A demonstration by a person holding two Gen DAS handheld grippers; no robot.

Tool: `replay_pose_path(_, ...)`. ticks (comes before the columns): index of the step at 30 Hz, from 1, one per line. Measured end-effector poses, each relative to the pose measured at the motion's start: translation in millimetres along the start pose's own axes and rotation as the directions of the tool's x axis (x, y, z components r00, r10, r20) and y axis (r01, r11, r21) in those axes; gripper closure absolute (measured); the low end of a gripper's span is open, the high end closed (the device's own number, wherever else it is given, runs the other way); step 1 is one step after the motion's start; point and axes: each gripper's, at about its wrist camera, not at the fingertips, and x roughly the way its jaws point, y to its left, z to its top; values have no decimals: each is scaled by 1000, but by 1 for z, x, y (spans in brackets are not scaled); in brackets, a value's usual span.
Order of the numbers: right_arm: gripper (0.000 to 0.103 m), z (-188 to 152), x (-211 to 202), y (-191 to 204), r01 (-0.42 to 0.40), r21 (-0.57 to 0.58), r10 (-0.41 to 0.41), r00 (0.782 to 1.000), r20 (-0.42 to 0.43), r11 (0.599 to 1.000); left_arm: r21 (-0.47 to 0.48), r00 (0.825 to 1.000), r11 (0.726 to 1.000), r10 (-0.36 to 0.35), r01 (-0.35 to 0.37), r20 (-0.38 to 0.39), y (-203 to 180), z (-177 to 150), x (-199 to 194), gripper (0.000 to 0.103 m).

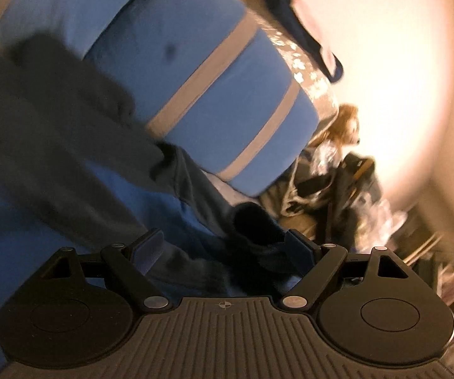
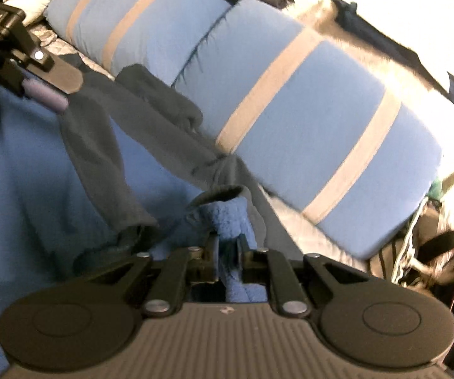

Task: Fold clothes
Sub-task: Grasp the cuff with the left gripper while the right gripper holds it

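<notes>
Your right gripper [image 2: 228, 246] has its jaws clenched on a bunch of fluffy blue fleece [image 2: 223, 218], with the rim of a dark grey garment [image 2: 151, 120] caught up right at the pinch; whether that fleece is the garment's lining or the blue blanket [image 2: 21, 173] beneath it, the blur does not let you tell. Your left gripper [image 1: 227, 246] has its jaws spread wide, with a dark fold of the same garment lying between them, so nothing is clamped there; in the right wrist view it hangs at the far left over the cloth. The garment sprawls across the blue blanket on what looks like a bed, one long strip, likely a sleeve or leg, running from the far left down toward your right gripper, another part pushed against the blue pillows with tan stripes [image 2: 321, 120] at the far side. A heap of other belongings [image 1: 346, 173] lies to the right, too blurred to name. As for progress, the garment is not lying in a flat, squared stack: it is rumpled and spread in several directions, with no clean fold line showing. This fits a piece being laid out or one partway through a fold.
</notes>
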Motion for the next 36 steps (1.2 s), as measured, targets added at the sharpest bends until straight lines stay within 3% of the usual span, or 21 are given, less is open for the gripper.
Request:
replay_pose_path(3, 92, 12, 1, 10, 2, -26, -2, 1000, 19, 1000, -138, 999, 990, -26, 20, -43, 15, 2, 6, 19)
replay_pose_path(9, 92, 26, 3, 39, -45, -75, 50, 997, 53, 996, -333, 988, 941, -98, 52, -123, 38, 0, 19, 19)
replay_pose_path(16, 92, 28, 2, 86, -82, -205, 101, 991, 85, 975, -505, 947, 857, -242, 107, -210, 55, -10, 38, 19)
replay_pose_path(18, 92, 27, 0, 99, -77, -244, 102, 990, 93, 967, -512, 944, 854, -237, 89, -230, 57, -13, 42, 20)
replay_pose_path(23, 92, 21, -7, 126, -51, -352, 98, 988, 118, 935, -511, 957, 859, -181, 41, -228, 61, -15, 40, 21)
replay_pose_path(29, 92, 9, -20, 149, -35, -478, 115, 984, 139, 878, -492, 968, 871, -129, 6, -216, 64, -13, 36, 52)
replay_pose_path(36, 92, 2, -31, 152, -44, -491, 130, 981, 143, 870, -460, 972, 888, -112, 5, -206, 61, -11, 33, 63)
